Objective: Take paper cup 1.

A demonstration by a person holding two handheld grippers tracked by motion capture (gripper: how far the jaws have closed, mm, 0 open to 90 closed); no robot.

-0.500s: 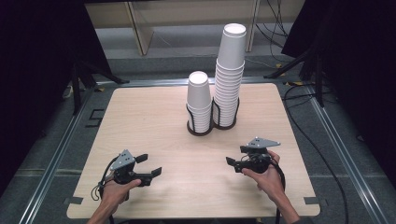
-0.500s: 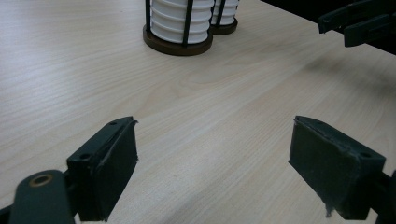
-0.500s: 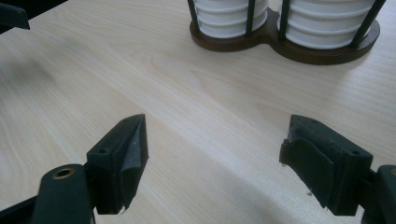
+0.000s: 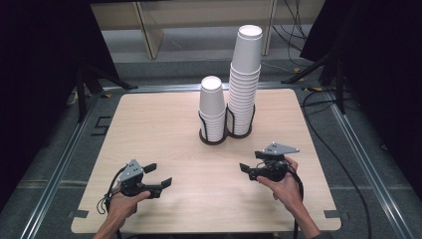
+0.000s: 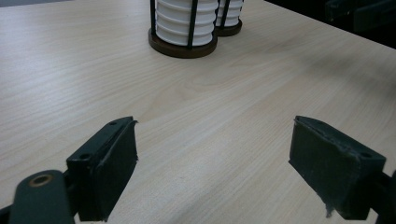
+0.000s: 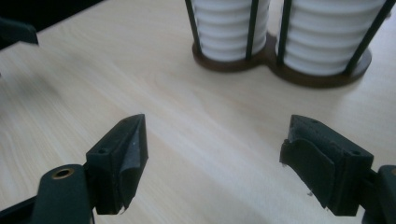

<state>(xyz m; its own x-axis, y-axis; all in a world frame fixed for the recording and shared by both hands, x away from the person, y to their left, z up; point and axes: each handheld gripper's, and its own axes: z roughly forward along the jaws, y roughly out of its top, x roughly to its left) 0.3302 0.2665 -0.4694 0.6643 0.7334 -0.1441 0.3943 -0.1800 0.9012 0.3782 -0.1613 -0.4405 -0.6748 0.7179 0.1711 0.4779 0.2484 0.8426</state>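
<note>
1. Two cup stacks stand in a wire holder at the counter's far middle, unmoved since the earlier frame.
2. Left gripper sits near-left as before, jaws apart, empty.
3. Right gripper sits near-right, likewise unmoved, jaws apart, empty, well short of the cups.

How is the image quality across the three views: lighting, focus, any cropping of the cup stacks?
High view: table evenly lit, surroundings dark, both cup stacks whole and sharp. Left gripper view: wood grain crisp, stacks cut off at the top edge. Right gripper view: slightly soft, stacks cropped, open jaws cast faint shadows.
</note>
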